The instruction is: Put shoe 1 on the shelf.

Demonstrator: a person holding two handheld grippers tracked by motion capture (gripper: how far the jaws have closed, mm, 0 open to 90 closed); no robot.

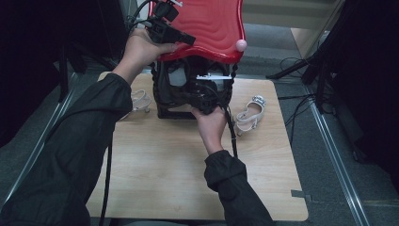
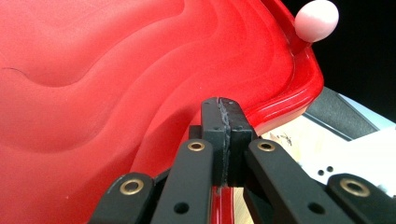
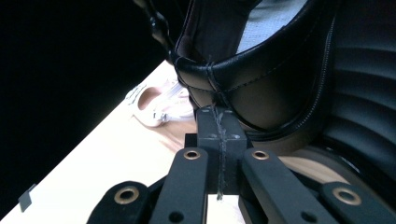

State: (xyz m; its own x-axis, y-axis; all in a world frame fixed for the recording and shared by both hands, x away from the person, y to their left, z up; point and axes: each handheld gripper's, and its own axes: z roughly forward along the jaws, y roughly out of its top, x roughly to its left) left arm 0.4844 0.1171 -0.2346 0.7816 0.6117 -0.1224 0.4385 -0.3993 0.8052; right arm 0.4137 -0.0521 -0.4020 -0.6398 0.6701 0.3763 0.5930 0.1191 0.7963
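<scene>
Left tongs, upper centre of the high view, clenched on the red flap's edge, holding it raised. Right tongs clenched, empty, at the black bag's rim, frame centre, on the table. Sandal right of bag.

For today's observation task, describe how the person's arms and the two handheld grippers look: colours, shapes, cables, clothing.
Both arms wear dark, loose long sleeves gathered at the cuffs. Each gripper, left gripper and right gripper, is black with two flat jaws on linked bars fixed by brass-ringed pivots. A black cable trails from the right one.
</scene>
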